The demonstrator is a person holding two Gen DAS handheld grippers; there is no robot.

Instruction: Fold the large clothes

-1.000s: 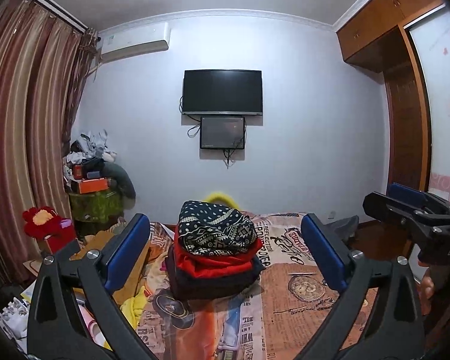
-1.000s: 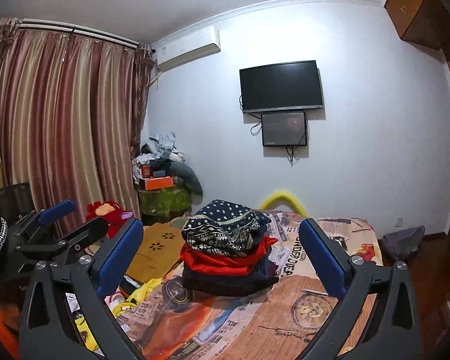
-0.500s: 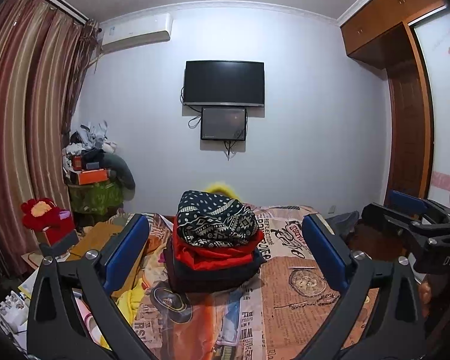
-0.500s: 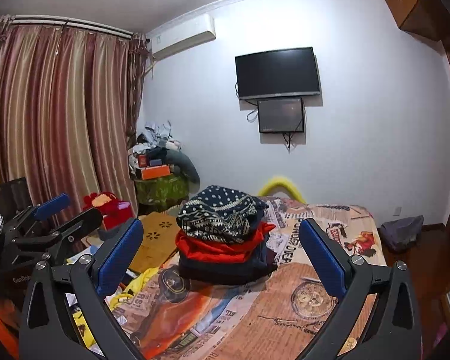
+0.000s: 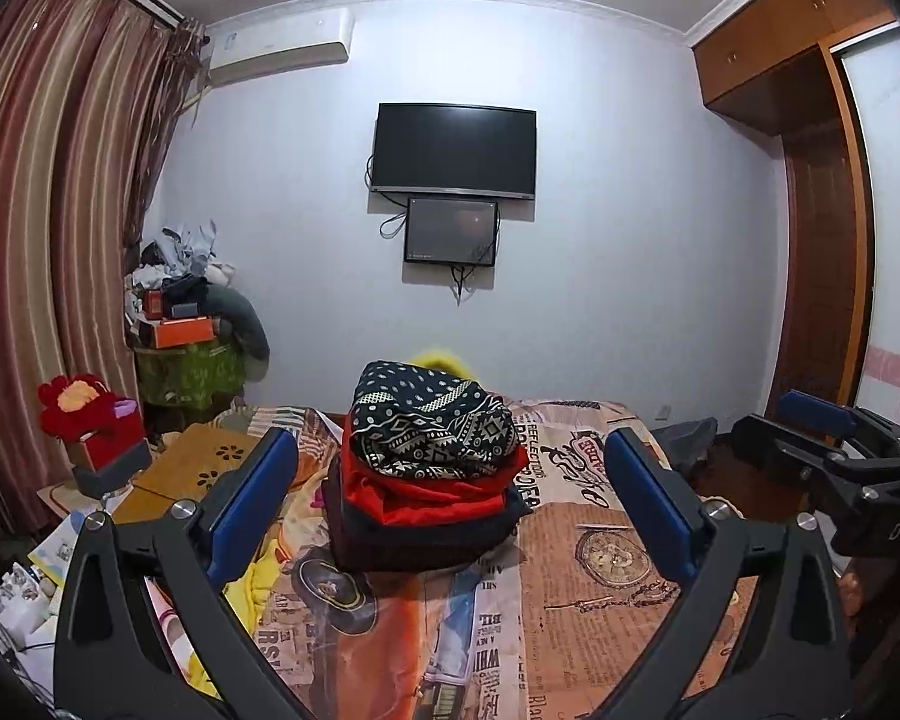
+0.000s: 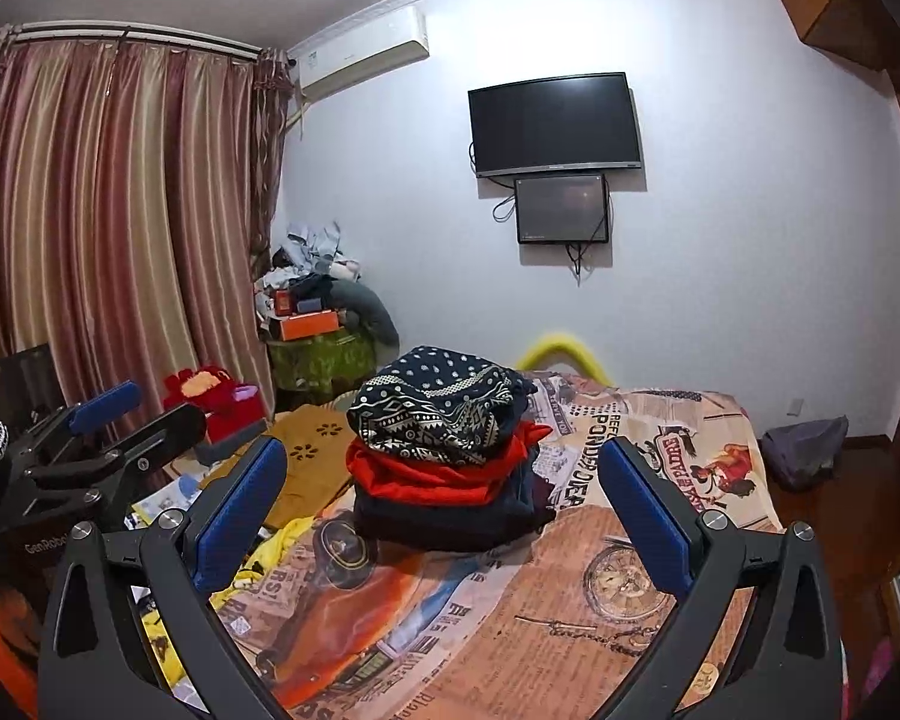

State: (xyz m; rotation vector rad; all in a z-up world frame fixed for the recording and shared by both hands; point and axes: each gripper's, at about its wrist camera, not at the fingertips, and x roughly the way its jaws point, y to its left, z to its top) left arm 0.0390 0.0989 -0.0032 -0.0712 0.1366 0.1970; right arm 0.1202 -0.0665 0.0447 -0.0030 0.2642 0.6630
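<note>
The stack of folded clothes (image 5: 429,468) sits in the middle of the bed (image 5: 600,588), well ahead of both grippers: a dark garment at the bottom, a red one above it, a patterned dark one on top. Judged soft, limp and light; the top piece looks loosely laid and may slide. Best hold is probably a hem or corner edge, not the bulk. The printed bedspread gives a flat, yielding surface. Curtains (image 6: 108,228) hang left; a television (image 5: 453,150) is on the far wall. The left gripper (image 5: 450,516) stands wide, empty. The right gripper (image 6: 444,516) likewise stands wide, empty.
</note>
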